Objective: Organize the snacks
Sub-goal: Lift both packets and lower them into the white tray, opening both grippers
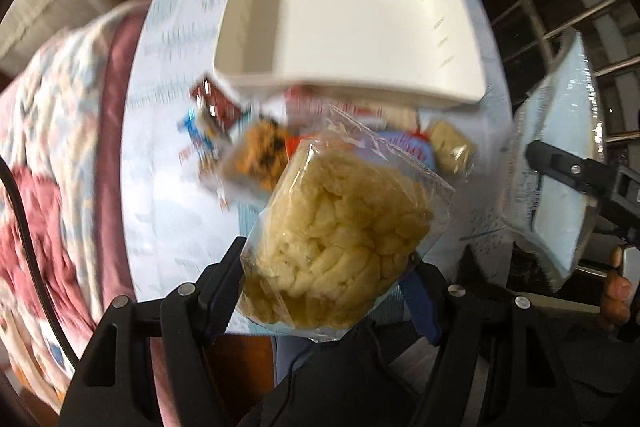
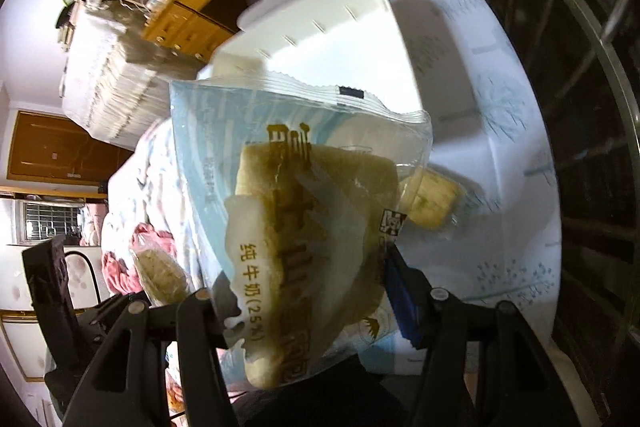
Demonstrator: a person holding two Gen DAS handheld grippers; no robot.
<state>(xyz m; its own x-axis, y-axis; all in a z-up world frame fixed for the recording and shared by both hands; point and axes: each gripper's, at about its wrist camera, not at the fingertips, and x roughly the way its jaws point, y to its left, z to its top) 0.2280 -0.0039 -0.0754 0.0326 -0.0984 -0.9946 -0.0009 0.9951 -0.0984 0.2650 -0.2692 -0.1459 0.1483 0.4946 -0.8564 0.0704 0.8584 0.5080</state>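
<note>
The left gripper (image 1: pixel 324 307) is clamped on a clear packet of pale puffed rice cake (image 1: pixel 340 247), lifted above the worktop (image 1: pixel 168 155), which wears a pale blue patterned cloth. The packet's lower edge is hidden between the black fingers. At twelve o'clock from it sits a white tray (image 1: pixel 360 27), its far rim smeared by motion blur. Between tray and packet lies a heap of loose snacks (image 1: pixel 256 155), too blurred for any label to be read; the raised packet covers part of the heap. At three o'clock, the second gripper's black finger crosses a pale blue bag, cut off by the lens edge. In the right wrist view, the right gripper (image 2: pixel 304 311) pinches a bread bag (image 2: pixel 304 211) printed blue and white, its bottom hidden behind the fingers. The bag blocks most of the tray's near side. One small yellow snack (image 2: pixel 434 203) peeks out on the cloth at three o'clock from the bag, partly covered by it.
</note>
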